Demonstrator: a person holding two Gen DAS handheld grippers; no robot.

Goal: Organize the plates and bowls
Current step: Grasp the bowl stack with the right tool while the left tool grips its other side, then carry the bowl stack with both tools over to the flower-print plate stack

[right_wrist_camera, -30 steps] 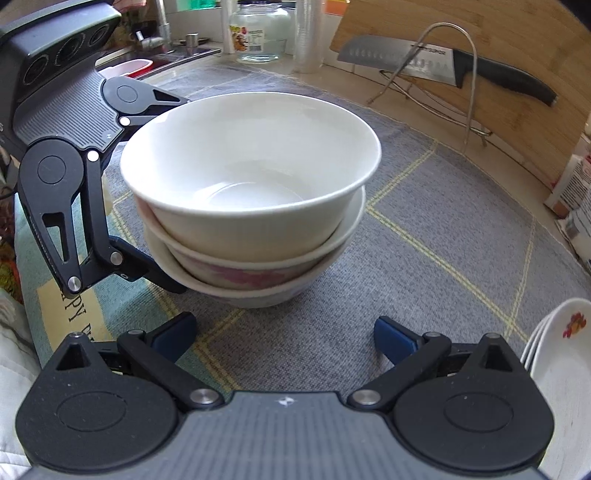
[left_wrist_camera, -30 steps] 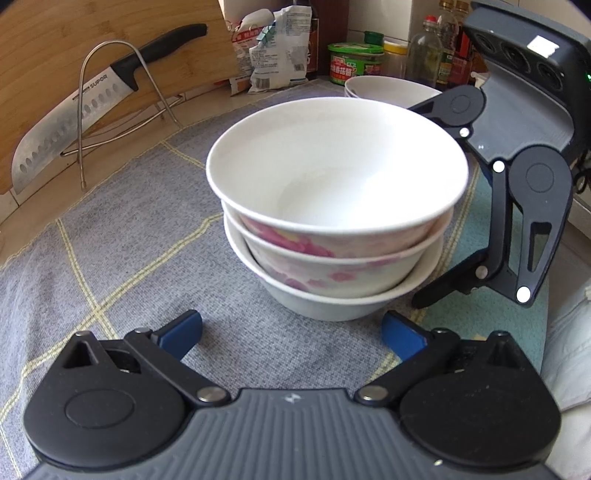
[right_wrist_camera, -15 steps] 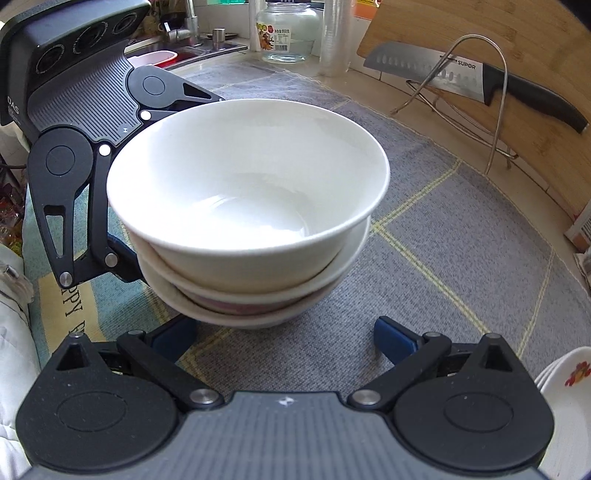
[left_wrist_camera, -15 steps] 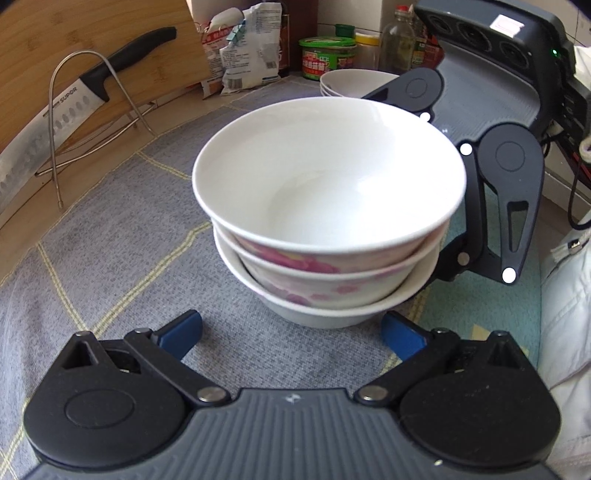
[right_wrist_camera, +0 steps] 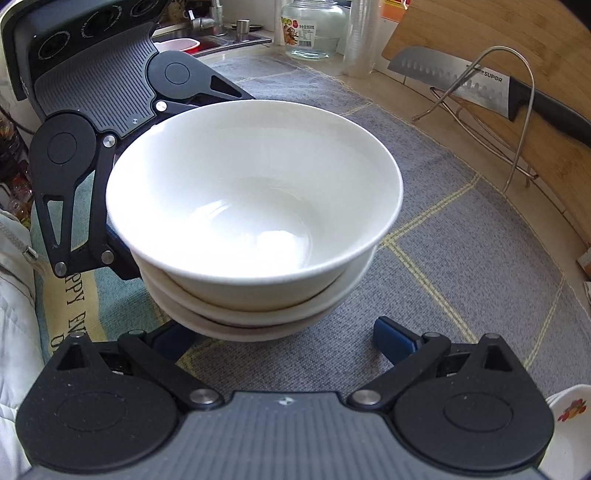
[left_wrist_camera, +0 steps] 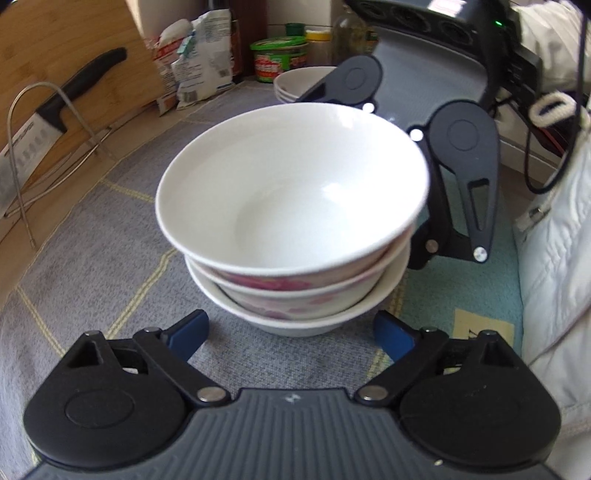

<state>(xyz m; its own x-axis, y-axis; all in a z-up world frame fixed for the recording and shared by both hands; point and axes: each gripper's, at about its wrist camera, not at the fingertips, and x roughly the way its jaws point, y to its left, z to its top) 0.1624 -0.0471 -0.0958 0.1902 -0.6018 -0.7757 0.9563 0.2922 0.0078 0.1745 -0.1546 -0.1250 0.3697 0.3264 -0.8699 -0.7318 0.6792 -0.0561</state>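
Three white bowls with pink flower prints are nested in a stack point(left_wrist_camera: 295, 206) on a grey checked mat point(left_wrist_camera: 110, 258). My left gripper point(left_wrist_camera: 290, 321) faces the stack from one side. Its jaws are closing, with the foot of the bottom bowl between the blue pads point(left_wrist_camera: 188, 328), and no pad visibly presses on it. Opposite, my right gripper point(right_wrist_camera: 279, 328) stands open around the same stack point(right_wrist_camera: 255, 192). Its left finger is partly tucked under the bottom bowl's rim. Each gripper's black linkage point(left_wrist_camera: 465, 166) shows behind the bowls in the other's view, its fingertips hidden.
A second stack of bowls point(left_wrist_camera: 299, 83) stands at the back near a green-lidded tub point(left_wrist_camera: 279, 61) and food bags. Flowered plates point(right_wrist_camera: 569, 417) lie at the right. A cleaver point(right_wrist_camera: 480, 81) rests on a wire rack against a wooden board. A glass jar point(right_wrist_camera: 310, 29) and sink lie beyond. A person's white jacket point(left_wrist_camera: 554, 277) is close by.
Both grippers have rolled and drawn closer around the stack, which now fills more of each view. The left gripper's pads stand slightly nearer together. The bowls stay nested.
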